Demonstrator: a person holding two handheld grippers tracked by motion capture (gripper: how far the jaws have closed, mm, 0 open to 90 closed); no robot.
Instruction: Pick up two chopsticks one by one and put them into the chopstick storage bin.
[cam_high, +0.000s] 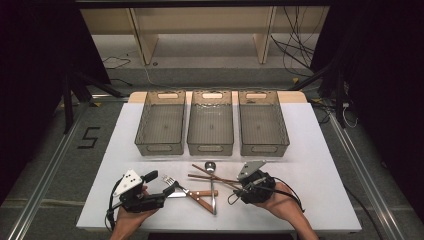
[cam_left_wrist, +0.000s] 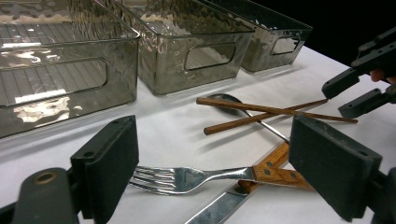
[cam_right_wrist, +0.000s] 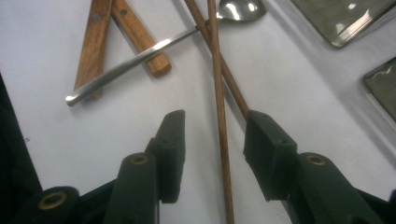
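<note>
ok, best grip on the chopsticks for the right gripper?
Probably the near ends, from above. The chopsticks lie flat and crossed over the spoon farther up; the near part sits on bare table. The right gripper already straddles one stick there, jaws apart, the other running under its right pad.

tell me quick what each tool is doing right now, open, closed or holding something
Left tool: open, jaws either side of the fork, not gripping it.
Right tool: open, one chopstick between the jaws, pads not pressing on it.
</note>
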